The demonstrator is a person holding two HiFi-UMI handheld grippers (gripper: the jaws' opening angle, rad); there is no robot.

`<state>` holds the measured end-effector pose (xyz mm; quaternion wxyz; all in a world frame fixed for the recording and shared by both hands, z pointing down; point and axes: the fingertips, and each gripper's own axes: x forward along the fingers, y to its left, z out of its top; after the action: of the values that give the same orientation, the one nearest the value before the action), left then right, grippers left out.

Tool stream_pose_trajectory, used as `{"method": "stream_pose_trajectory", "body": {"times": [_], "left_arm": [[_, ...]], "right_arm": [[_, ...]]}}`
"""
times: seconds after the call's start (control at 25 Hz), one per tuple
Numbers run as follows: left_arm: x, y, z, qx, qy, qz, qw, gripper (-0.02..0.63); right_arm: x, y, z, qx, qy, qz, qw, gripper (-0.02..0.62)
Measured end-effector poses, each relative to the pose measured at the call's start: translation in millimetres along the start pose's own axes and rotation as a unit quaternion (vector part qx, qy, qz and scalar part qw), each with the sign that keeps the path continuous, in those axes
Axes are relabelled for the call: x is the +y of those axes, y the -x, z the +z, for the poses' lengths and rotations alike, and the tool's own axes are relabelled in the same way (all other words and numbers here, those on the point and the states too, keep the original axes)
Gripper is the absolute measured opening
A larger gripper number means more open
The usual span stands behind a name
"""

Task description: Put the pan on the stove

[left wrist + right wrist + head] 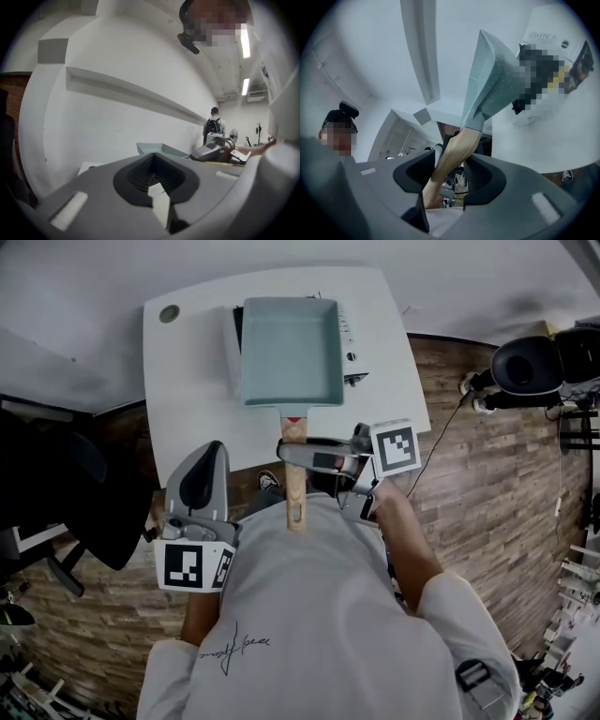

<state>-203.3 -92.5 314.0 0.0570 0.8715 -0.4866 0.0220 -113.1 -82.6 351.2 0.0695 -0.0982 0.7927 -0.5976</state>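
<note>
A pale teal rectangular pan [291,351] lies over the white stove [352,334] on the white table [187,371]; whether it rests on the stove I cannot tell. Its wooden handle [295,493] sticks out past the table's near edge toward the person. My right gripper [292,454] comes in from the right and is shut across that handle. In the right gripper view the handle [450,159] runs between the jaws up to the pan [490,79]. My left gripper [208,454] hangs left of the handle, below the table edge, shut with nothing in it.
A black office chair [56,493] stands at the left on the wood floor. Black equipment with cables [534,362] sits at the right. The table has a round cable hole [169,312] at its far left corner. A person with a backpack [214,125] stands far off.
</note>
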Motion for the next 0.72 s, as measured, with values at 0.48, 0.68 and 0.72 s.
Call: {"method": "stream_pose_trajectory", "body": {"times": [0.48,0.68,0.72], "left_arm": [[6.3,-21.6,-5.2,0.014,0.010,0.005,0.9998,0.055],[2.0,-40.1,-4.1,0.022,0.005,-0.008,0.9997,0.055],[0.4,-43.6,-5.1,0.025,0.005,-0.009,0.9996,0.055]], "right_arm": [[-30.6,1.1,20.2,0.012,-0.008,-0.016,1.000,0.180],[-44.1,2.1,31.4,0.020,-0.008,-0.023,1.000,0.179],[-46.2,3.8,33.3,0.022,-0.010,-0.022,0.999,0.179]]}}
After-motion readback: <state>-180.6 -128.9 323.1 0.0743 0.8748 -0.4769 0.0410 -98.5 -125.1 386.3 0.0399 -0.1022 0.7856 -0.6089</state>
